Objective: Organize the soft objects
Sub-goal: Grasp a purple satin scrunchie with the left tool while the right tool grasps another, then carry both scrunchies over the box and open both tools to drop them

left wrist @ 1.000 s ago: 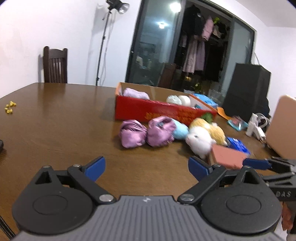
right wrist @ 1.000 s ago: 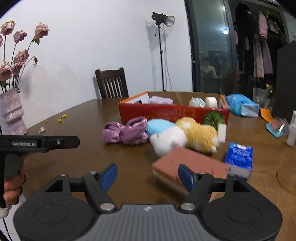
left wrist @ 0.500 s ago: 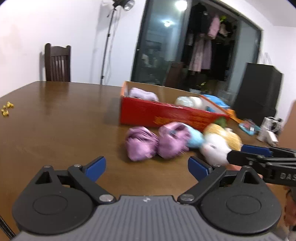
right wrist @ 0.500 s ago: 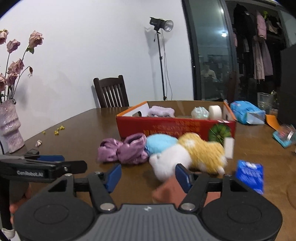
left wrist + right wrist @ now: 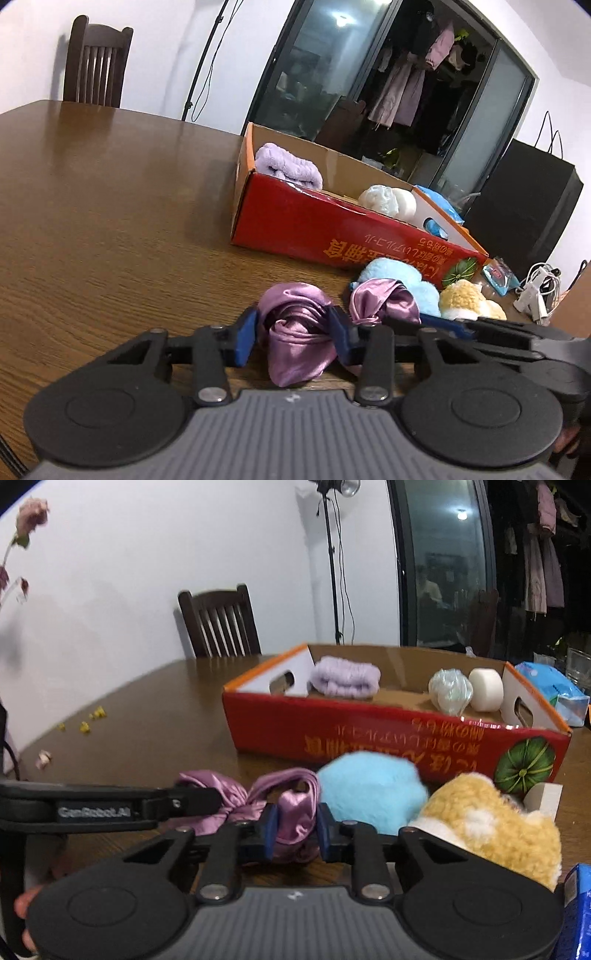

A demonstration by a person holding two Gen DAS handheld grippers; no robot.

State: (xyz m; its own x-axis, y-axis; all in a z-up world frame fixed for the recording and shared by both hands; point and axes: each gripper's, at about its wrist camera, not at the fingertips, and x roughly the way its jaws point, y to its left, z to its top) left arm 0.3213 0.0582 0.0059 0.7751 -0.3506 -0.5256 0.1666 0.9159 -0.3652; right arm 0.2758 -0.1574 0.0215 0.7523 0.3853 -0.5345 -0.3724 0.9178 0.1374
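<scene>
Two purple satin bundles lie on the wooden table in front of a red cardboard box (image 5: 325,229). My left gripper (image 5: 293,330) is closing, and its blue pads press on the left satin bundle (image 5: 295,354). My right gripper (image 5: 295,829) is also closing, with its pads squeezing the right satin bundle (image 5: 295,805). Right beside that one sit a light blue plush (image 5: 369,794) and a yellow plush (image 5: 491,823). Inside the box (image 5: 369,734) are a lavender towel roll (image 5: 345,675) and two white soft items. The left gripper's arm (image 5: 110,808) reaches in from the left of the right wrist view.
A dark wooden chair (image 5: 218,622) and a light stand (image 5: 332,572) stand behind the table. A blue tissue pack (image 5: 554,690) lies past the box's right end. A white block (image 5: 543,799), a blue packet (image 5: 580,915) and yellow petals (image 5: 90,720) also lie on the table.
Both grippers moved forward to the purple satin bundles. Their jaws, wide open before, have closed around one bundle each.
</scene>
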